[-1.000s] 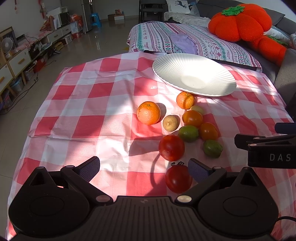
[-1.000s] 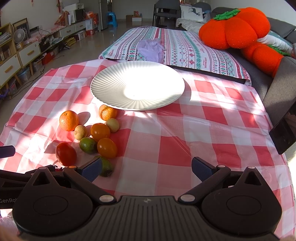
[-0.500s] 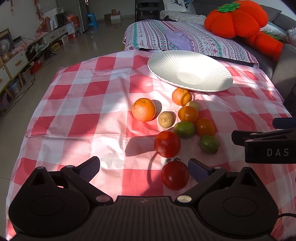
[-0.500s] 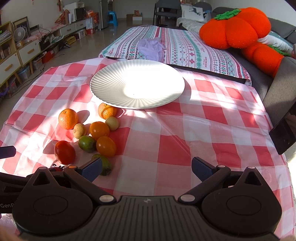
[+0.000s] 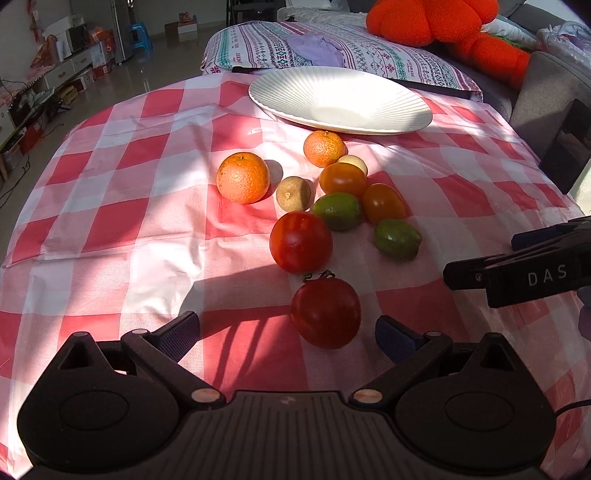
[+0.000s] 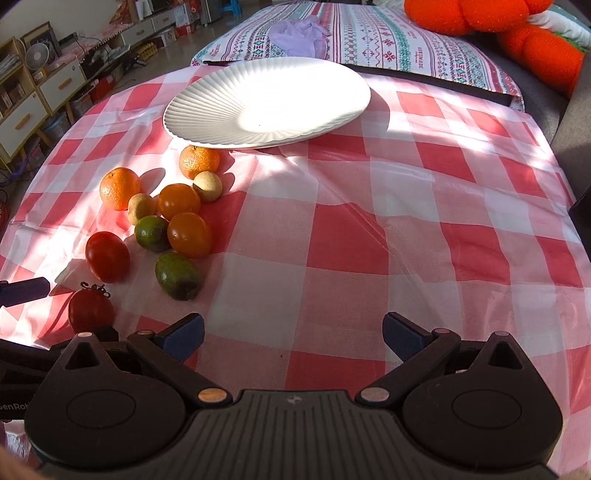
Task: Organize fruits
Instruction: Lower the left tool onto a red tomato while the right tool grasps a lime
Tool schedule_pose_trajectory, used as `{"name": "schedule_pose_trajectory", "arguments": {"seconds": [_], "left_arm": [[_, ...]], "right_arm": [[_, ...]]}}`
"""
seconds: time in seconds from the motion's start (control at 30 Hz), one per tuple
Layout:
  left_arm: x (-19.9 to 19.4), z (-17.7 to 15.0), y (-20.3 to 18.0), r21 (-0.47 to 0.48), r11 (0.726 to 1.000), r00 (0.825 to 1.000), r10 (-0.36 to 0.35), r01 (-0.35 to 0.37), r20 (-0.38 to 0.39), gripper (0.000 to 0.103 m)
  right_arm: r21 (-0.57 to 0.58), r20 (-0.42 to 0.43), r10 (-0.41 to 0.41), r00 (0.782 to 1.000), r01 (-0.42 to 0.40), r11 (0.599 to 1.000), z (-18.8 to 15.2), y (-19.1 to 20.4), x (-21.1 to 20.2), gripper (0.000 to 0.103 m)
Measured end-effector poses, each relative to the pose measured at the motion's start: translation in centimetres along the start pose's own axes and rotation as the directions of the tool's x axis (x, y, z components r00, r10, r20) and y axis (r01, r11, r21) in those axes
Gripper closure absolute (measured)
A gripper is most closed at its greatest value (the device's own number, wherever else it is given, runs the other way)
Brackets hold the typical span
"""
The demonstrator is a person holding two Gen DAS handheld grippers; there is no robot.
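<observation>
Reaching for the first tomato

Between my left gripper's (image 5: 287, 332) spread, empty jaws sits the nearest red tomato (image 5: 325, 312); I judge this the approach, needing a slight advance, then closing. My right gripper (image 6: 293, 332) is released over bare cloth. Beyond lie the other fruits, then the empty white plate (image 5: 295, 86)

Strong sunlight falls in patches across a red-and-white checked tablecloth (image 6: 424, 206), leaving sharp shadows at its near side. Beyond the far edge lies a striped, patterned cushion in white, teal and maroon (image 5: 369, 55) with a crumpled pale lilac cloth (image 6: 299, 31) on it. At far right a bright orange plush pumpkin (image 5: 424, 18) rests on a grey sofa (image 5: 546, 88). At far left, low white cabinets with wooden handles (image 6: 33, 107) line a glossy beige floor (image 5: 147, 74), and a blue plastic stool (image 5: 139, 35) stands farther back.
</observation>
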State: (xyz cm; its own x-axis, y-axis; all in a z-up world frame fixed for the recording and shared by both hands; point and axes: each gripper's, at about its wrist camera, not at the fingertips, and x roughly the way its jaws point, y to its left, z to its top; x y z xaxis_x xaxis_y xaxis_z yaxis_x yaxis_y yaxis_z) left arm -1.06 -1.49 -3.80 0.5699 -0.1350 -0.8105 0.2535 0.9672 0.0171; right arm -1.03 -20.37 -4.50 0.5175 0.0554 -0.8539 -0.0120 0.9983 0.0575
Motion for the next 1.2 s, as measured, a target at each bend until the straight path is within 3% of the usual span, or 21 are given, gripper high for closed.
{"name": "schedule_pose_trajectory", "arguments": {"seconds": [0.43,0.5,0.6,0.77,0.9,1.07,1.2], "left_arm": [[-0.4,-1.0,0.4,0.057,0.998,0.999,-0.029,0.026,0.044,0.004],[-0.5,-1.1,0.4,0.064,0.997,0.998,-0.039,0.036,0.051,0.008],[-1.0,-1.2,0.4,0.075,0.995,0.996,-0.065,0.06,0.066,0.023],[-1.3,-1.1,0.4,0.072,0.992,0.99,-0.11,0.104,0.086,0.042],[-1.4,-1.0,0.5,0.06,0.99,0.987,-0.13,0.125,0.093,0.057],[-1.4,-0.9,0.4,0.045,0.989,0.985,-0.145,0.141,0.099,0.068],[-1.4,-0.8,0.5,0.031,0.989,0.984,-0.146,0.144,0.101,0.069]], "right_arm": [[-0.111,0.058,-0.021,0.998,0.027,0.993,-0.1,0.9,0.3,0.0],[-0.145,0.075,-0.003,0.997,0.013,0.989,-0.1,1.3,0.4,0.0],[-0.196,0.087,0.04,0.995,-0.022,0.98,-0.3,2.1,0.1,0.009],[-0.269,0.088,0.103,0.991,-0.075,0.96,-0.3,3.6,-0.3,0.034],[-0.296,0.089,0.124,0.988,-0.093,0.951,-0.2,4.2,-0.4,0.044],[-0.299,0.103,0.135,0.985,-0.099,0.949,0.1,4.7,-0.6,0.06],[-0.285,0.102,0.175,0.979,-0.14,0.948,0.4,4.8,-0.7,0.068]]}}
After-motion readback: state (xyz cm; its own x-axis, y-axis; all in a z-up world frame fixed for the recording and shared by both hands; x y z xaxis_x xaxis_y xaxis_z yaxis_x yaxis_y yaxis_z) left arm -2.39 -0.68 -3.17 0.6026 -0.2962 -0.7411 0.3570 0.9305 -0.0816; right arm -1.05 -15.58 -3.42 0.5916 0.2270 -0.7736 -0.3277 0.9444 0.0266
